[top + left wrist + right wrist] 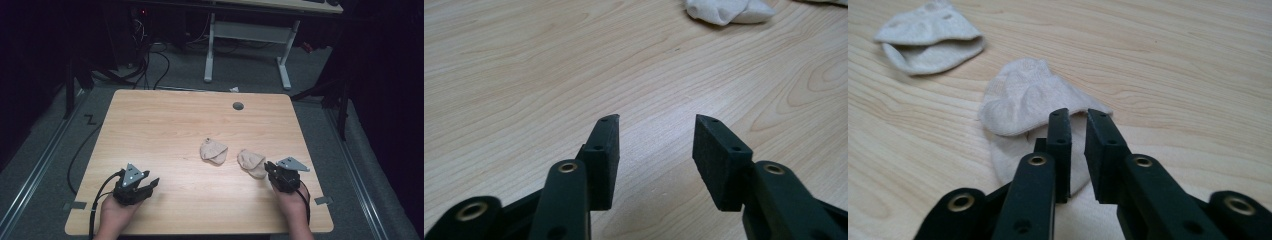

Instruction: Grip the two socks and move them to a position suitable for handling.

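Note:
Two small beige socks lie on the wooden table [165, 120]: one sock [214, 151] near the middle, the other sock [251, 162] to its right. My right gripper [269, 167] sits at the right sock's near edge. In the right gripper view its jaws [1078, 114] stand close together with a narrow gap, just over the open cuff of that sock [1023, 95]; no cloth shows pinched between the pads. The other sock [930, 35] lies farther off at top left. My left gripper [150, 185] rests open near the front left, over bare wood [656, 120], with a sock [726, 10] far ahead.
A round cable hole [238, 106] sits near the table's far edge. Beyond the table stand a white-legged desk [210, 50] and cables on the floor [150, 60]. Bare wood stretches across the table's left half and far side.

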The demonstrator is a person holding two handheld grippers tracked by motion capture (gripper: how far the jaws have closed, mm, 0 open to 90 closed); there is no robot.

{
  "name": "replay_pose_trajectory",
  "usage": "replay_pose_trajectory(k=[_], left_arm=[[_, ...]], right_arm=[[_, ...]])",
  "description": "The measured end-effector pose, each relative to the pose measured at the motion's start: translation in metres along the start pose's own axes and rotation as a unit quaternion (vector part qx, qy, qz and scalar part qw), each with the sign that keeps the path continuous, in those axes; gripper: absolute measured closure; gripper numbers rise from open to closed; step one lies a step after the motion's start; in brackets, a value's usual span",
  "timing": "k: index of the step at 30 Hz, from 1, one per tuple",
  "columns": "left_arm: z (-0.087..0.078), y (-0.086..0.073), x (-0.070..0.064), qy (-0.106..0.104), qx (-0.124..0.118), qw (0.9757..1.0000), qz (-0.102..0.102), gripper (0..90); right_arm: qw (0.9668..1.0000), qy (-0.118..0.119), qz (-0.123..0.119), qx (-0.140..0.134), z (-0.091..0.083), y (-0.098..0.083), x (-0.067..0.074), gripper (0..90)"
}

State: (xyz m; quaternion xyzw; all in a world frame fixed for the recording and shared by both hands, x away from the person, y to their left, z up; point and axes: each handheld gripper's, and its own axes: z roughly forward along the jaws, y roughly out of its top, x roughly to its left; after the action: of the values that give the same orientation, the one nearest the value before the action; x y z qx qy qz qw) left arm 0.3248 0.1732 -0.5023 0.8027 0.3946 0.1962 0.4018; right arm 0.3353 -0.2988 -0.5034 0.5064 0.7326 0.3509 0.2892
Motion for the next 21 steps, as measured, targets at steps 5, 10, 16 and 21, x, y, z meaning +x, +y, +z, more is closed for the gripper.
replay_pose_trajectory(k=[5,10,16,21], left_arm=[[-0.005,-0.002,0.001,-0.007,-0.006,1.0000,-0.003,58.4],[-0.007,-0.004,0.001,-0.014,-0.005,0.9999,-0.006,62.1],[-0.006,-0.004,0.001,-0.014,-0.002,0.9999,-0.003,60.1],[-0.005,-0.004,0.001,-0.015,0.000,0.9999,-0.004,59.2]], right_arm=[[0.9997,0.006,-0.007,0.022,0.012,0.001,0.000,89.9],[0.9989,0.006,-0.016,0.044,0.018,-0.001,0.002,89.9],[0.9976,0.003,-0.025,0.064,0.024,-0.004,0.006,89.9],[0.9965,0.017,-0.036,0.073,0.025,-0.006,0.013,89.8]])
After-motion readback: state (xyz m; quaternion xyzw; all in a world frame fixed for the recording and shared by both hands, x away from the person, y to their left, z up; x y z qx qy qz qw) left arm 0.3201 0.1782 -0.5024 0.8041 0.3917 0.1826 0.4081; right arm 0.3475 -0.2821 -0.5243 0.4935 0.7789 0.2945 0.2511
